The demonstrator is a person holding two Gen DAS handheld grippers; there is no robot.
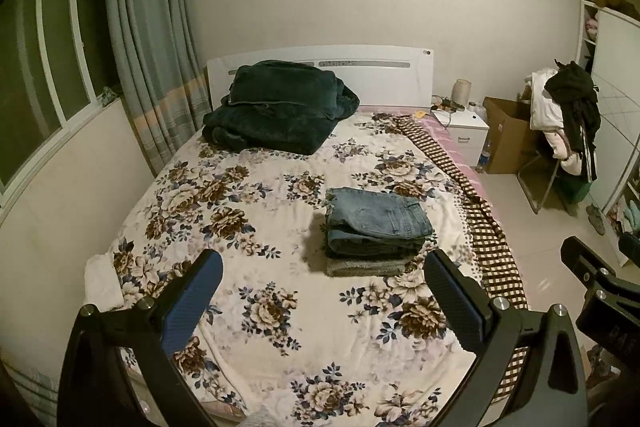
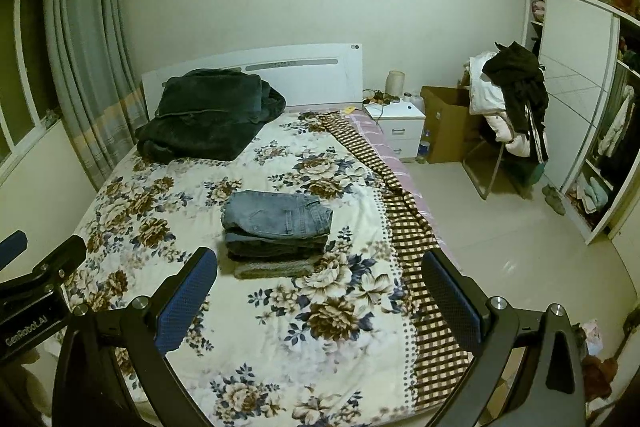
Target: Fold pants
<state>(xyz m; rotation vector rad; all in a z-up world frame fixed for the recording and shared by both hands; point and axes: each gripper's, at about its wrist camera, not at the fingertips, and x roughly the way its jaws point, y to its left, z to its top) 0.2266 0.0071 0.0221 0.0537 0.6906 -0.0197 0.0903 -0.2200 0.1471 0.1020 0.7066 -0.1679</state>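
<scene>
Jeans (image 1: 376, 223) lie folded in a neat stack on the bed (image 1: 256, 195), while left hand-held gripper (image 1: 324, 291) and right hand-held gripper (image 2: 320, 287) hover wide open, empty.

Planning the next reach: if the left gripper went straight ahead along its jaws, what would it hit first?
Probably the folded jeans stacked on the floral bedspread: they lie just ahead of the open left gripper, right of centre. Depth is unclear; aimed lower, it would meet the bedspread first.
</scene>
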